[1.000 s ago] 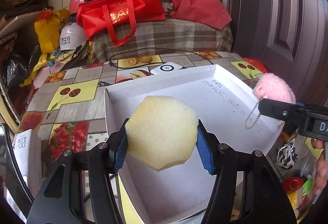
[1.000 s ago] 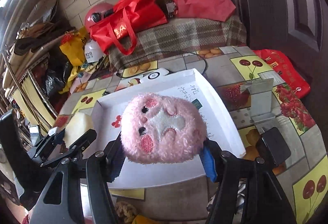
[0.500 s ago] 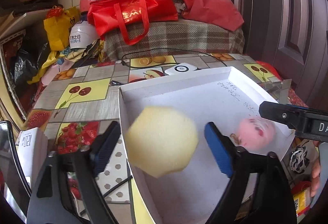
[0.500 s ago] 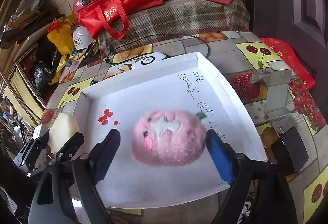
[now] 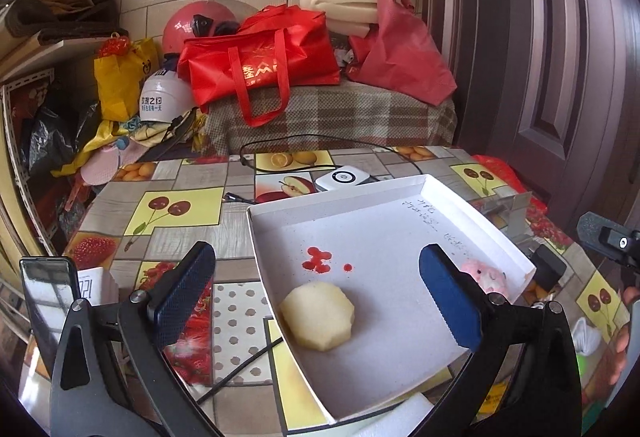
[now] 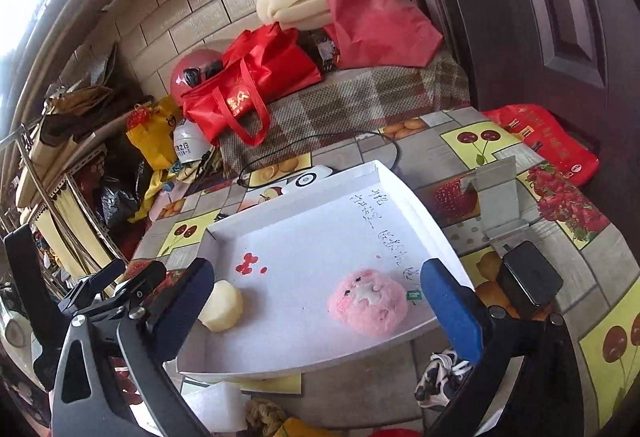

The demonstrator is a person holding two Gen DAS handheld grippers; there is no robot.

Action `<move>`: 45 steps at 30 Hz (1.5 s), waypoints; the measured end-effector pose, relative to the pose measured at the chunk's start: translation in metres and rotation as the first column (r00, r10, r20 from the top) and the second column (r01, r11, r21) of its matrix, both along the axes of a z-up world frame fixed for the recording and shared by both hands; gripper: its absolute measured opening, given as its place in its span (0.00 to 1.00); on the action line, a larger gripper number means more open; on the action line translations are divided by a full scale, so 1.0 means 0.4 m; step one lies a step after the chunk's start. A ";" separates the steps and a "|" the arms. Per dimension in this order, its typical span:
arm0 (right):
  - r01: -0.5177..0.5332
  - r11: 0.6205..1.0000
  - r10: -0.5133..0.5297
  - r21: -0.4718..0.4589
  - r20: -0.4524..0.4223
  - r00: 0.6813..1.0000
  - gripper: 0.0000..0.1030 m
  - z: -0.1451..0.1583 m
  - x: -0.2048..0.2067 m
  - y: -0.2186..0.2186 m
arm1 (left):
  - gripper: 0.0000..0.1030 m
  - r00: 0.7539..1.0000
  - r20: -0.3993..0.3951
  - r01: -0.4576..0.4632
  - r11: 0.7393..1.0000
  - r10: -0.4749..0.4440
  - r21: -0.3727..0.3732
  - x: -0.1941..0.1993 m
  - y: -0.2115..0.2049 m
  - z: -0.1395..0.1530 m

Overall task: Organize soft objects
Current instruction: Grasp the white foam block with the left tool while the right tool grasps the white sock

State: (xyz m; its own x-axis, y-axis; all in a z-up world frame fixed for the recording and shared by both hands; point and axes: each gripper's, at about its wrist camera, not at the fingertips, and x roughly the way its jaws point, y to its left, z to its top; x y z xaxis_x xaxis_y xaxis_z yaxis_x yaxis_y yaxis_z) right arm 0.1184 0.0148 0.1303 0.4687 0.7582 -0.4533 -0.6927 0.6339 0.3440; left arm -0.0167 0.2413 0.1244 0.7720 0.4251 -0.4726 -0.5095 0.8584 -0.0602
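Note:
A yellow sponge lies in the white cardboard tray near its front left; it also shows in the right wrist view. A pink plush toy lies in the tray at its front right, and is partly hidden behind a finger in the left wrist view. My left gripper is open and empty, above and behind the sponge. My right gripper is open and empty, above and behind the plush.
The tray sits on a fruit-print tablecloth. A white device with a black cable lies behind the tray. A metal stand and a black box stand to the right. A black-and-white soft item lies at the front.
Both grippers opened and let go. The sponge and the pink plush dropped into the tray, and both grippers have pulled back and up.

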 end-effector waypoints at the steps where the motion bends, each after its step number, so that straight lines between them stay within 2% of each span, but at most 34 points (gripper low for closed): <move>1: 0.005 1.000 -0.005 0.020 0.001 1.000 1.00 0.005 -0.005 -0.024 | 1.00 1.000 -0.002 0.021 1.000 -0.021 0.004 -0.011 -0.008 0.003; 4: 0.031 0.998 -0.032 0.056 0.018 0.999 1.00 0.015 -0.012 -0.107 | 1.00 0.995 -0.005 0.099 0.995 -0.099 0.017 -0.054 -0.032 -0.010; 7: 0.098 0.994 -0.101 0.054 0.057 0.993 1.00 0.007 -0.010 -0.201 | 1.00 0.979 -0.038 0.201 0.980 -0.201 0.005 -0.097 -0.049 -0.053; 10: 0.147 0.989 -0.146 -0.015 0.064 0.987 1.00 -0.028 0.003 -0.269 | 1.00 0.945 -0.091 0.310 0.948 -0.315 -0.069 -0.122 -0.047 -0.114; 15: 0.231 0.960 -0.231 -0.158 0.018 0.973 1.00 -0.124 0.035 -0.331 | 1.00 0.920 -0.202 0.314 0.941 -0.335 -0.129 -0.116 -0.037 -0.198; 18: 0.222 0.956 -0.236 -0.192 -0.056 0.970 1.00 -0.188 0.066 -0.346 | 1.00 0.901 -0.228 0.344 0.928 -0.370 -0.146 -0.103 -0.050 -0.223; 21: 0.178 0.971 -0.198 -0.161 -0.120 0.973 1.00 -0.222 0.087 -0.337 | 1.00 0.879 -0.254 0.379 0.915 -0.403 -0.141 -0.089 -0.078 -0.240; 25: 0.110 0.980 -0.131 -0.169 -0.121 0.984 1.00 -0.239 0.090 -0.302 | 0.99 0.852 -0.285 0.414 0.899 -0.438 -0.143 -0.058 -0.119 -0.260; 27: 0.072 0.979 -0.098 -0.192 -0.129 0.987 1.00 -0.251 0.088 -0.283 | 0.91 0.835 -0.296 0.434 0.886 -0.464 -0.164 -0.042 -0.137 -0.270; 28: 0.060 0.976 -0.089 -0.208 -0.134 0.987 1.00 -0.258 0.086 -0.274 | 0.90 0.826 -0.314 0.436 0.884 -0.468 -0.171 -0.034 -0.146 -0.278; 29: 0.049 0.973 -0.083 -0.225 -0.141 0.987 1.00 -0.268 0.083 -0.272 | 0.81 0.817 -0.332 0.440 0.882 -0.471 -0.168 -0.030 -0.156 -0.284; 30: 0.045 0.968 -0.085 -0.246 -0.152 0.985 1.00 -0.279 0.081 -0.270 | 0.68 0.810 -0.327 0.457 0.873 -0.487 -0.167 -0.032 -0.164 -0.283; 31: 0.052 0.966 -0.089 -0.252 -0.141 0.986 0.98 -0.279 0.076 -0.271 | 0.60 0.805 -0.311 0.473 0.863 -0.506 -0.180 -0.036 -0.168 -0.279; 32: 0.052 0.966 -0.089 -0.254 -0.137 0.987 0.95 -0.276 0.073 -0.274 | 0.59 0.803 -0.310 0.472 0.861 -0.508 -0.190 -0.037 -0.171 -0.278; 33: 0.042 0.966 -0.079 -0.254 -0.138 0.987 0.78 -0.275 0.071 -0.276 | 0.58 0.803 -0.314 0.473 0.862 -0.507 -0.182 -0.039 -0.176 -0.278; 34: 0.038 0.963 -0.076 -0.267 -0.133 0.988 0.67 -0.277 0.068 -0.276 | 0.57 0.801 -0.314 0.479 0.860 -0.509 -0.174 -0.042 -0.181 -0.278; 35: 0.037 0.961 -0.074 -0.273 -0.125 0.989 0.66 -0.276 0.063 -0.279 | 0.54 0.799 -0.310 0.484 0.857 -0.516 -0.178 -0.044 -0.183 -0.278; 37: 0.031 0.962 -0.067 -0.271 -0.124 0.990 0.55 -0.274 0.057 -0.282 | 0.52 0.800 -0.297 0.488 0.854 -0.521 -0.182 -0.049 -0.185 -0.272; 39: 0.036 0.967 -0.071 -0.252 -0.132 0.989 0.49 -0.272 0.057 -0.291 | 0.52 0.808 -0.278 0.491 0.855 -0.519 -0.167 -0.057 -0.187 -0.256; 42: 0.071 0.973 -0.102 -0.221 -0.131 0.986 0.45 -0.262 0.059 -0.314 | 0.52 0.825 -0.217 0.503 0.853 -0.522 -0.139 -0.080 -0.186 -0.211; 43: 0.081 0.976 -0.109 -0.203 -0.128 0.986 0.44 -0.253 0.060 -0.322 | 0.52 0.835 -0.192 0.503 0.856 -0.516 -0.118 -0.090 -0.185 -0.192; 45: 0.103 0.982 -0.121 -0.155 -0.112 0.986 0.44 -0.228 0.055 -0.342 | 0.52 0.870 -0.144 0.466 0.882 -0.471 -0.070 -0.103 -0.177 -0.152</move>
